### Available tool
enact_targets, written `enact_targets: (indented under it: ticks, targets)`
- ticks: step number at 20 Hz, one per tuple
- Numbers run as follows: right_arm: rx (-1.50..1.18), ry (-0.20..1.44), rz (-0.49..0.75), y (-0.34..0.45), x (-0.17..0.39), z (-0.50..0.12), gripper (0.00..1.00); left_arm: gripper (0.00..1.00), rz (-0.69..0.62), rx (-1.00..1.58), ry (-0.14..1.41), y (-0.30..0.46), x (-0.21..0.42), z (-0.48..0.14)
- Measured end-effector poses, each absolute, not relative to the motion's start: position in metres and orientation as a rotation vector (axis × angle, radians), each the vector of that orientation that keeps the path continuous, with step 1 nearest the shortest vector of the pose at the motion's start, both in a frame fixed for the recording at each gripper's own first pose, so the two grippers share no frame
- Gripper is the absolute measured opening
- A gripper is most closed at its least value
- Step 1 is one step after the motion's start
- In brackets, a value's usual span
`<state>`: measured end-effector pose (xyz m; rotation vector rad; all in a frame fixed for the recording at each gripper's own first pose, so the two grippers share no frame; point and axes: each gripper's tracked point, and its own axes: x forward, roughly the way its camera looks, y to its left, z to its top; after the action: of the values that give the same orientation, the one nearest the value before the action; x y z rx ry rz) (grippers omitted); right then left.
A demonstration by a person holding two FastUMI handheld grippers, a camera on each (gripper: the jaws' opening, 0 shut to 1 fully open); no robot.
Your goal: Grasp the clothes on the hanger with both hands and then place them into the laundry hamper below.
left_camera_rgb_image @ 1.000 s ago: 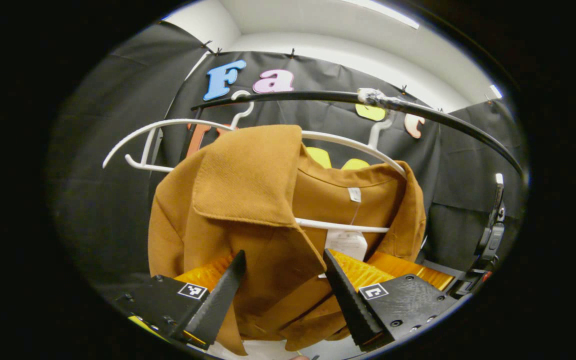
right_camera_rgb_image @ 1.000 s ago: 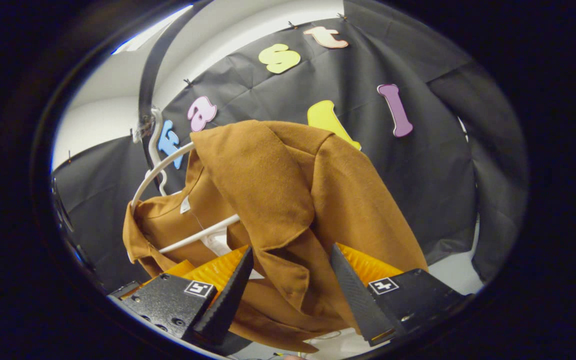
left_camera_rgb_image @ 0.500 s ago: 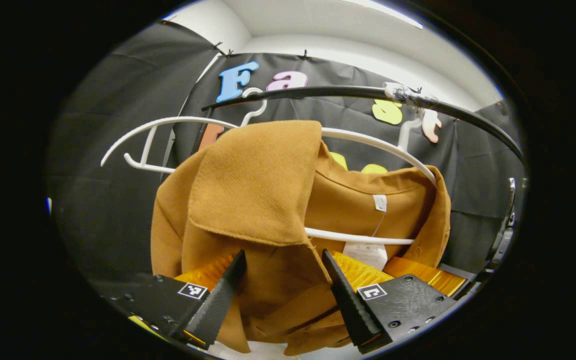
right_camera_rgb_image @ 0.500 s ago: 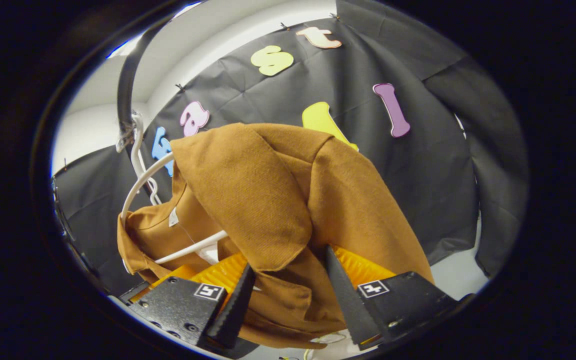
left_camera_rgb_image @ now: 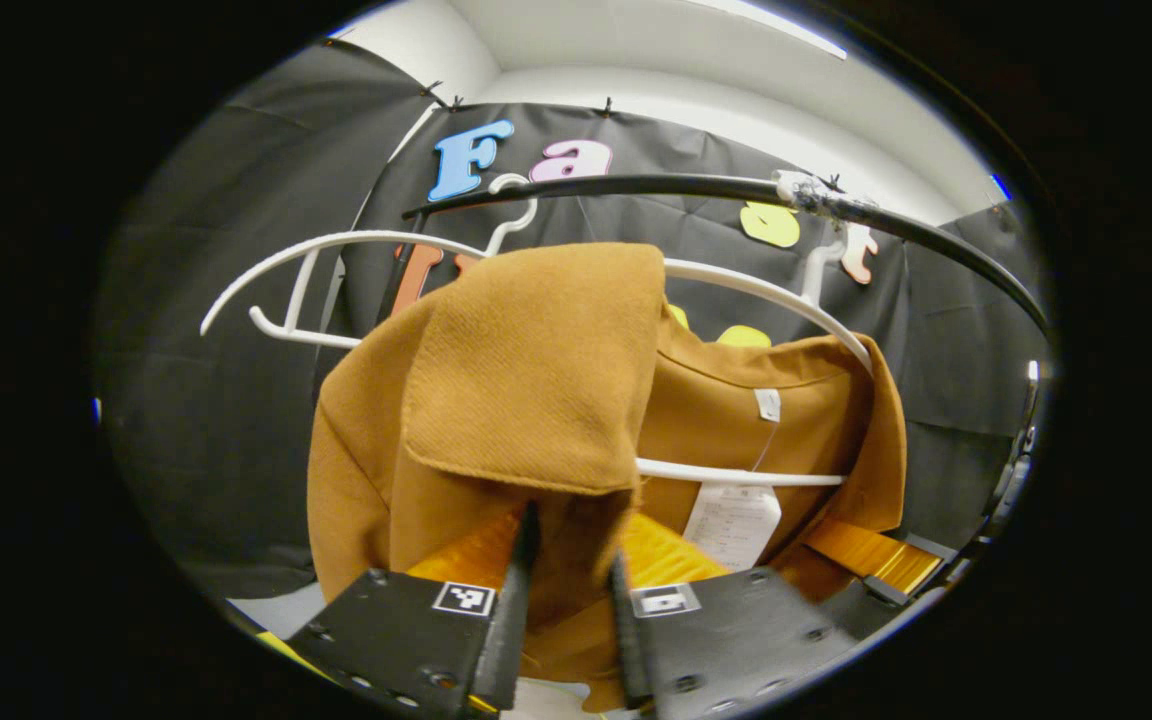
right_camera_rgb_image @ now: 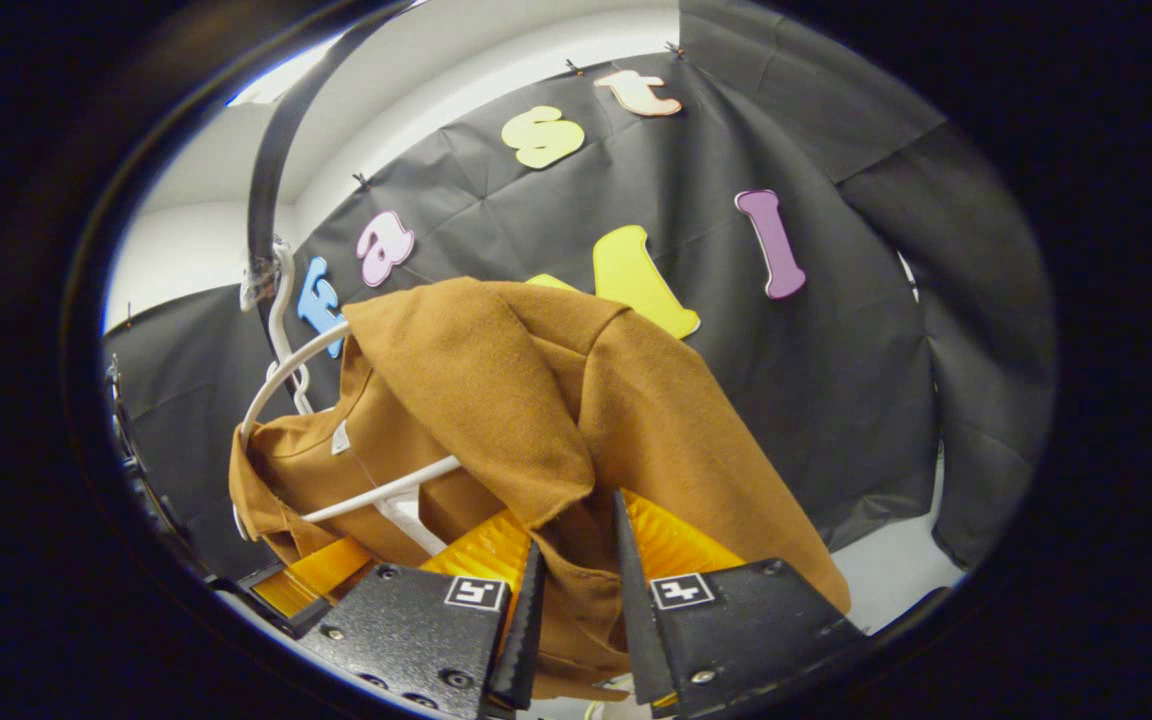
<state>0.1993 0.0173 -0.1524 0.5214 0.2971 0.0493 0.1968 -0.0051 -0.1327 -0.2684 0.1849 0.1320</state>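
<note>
A mustard-brown jacket hangs on a white hanger from a black rail. My left gripper is shut on the jacket's front cloth just under the folded lapel. In the right gripper view the same jacket drapes over the white hanger, and my right gripper is shut on the cloth below the other lapel. A white tag dangles inside the collar. The laundry hamper is hidden below.
A second, bare white hanger hangs on the rail to the left of the jacket. The black rail curves overhead in the right gripper view. The other gripper's orange and black body shows at the lower right of the left gripper view.
Both grippers went from open around the jacket's front to shut on the cloth. The jacket has sagged slightly lower in the right gripper view.
</note>
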Motion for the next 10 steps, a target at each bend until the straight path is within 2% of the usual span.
enact_targets:
  ticks: [1,2,3,4,7,10]
  targets:
    - [0.512,0.296,0.044,0.015,0.196,-0.154,0.37,0.1,0.15,-0.267,0.188,-0.001,0.193,-0.134]
    - [0.502,0.294,0.037,0.013,0.192,-0.155,0.33,0.17,0.131,-0.275,0.191,-0.004,0.193,-0.134]
    - [0.491,0.293,0.027,0.009,0.19,-0.156,0.31,0.05,0.116,-0.289,0.191,-0.007,0.189,-0.133]
    - [0.483,0.291,0.016,0.004,0.189,-0.154,0.27,0.16,0.117,-0.296,0.192,-0.004,0.189,-0.131]
    - [0.488,0.254,-0.033,-0.013,0.181,-0.145,0.25,0.03,0.08,-0.344,0.194,-0.004,0.177,-0.126]
    - [0.506,0.23,-0.053,-0.027,0.179,-0.139,0.25,0.02,0.11,-0.336,0.18,0.014,0.168,-0.121]
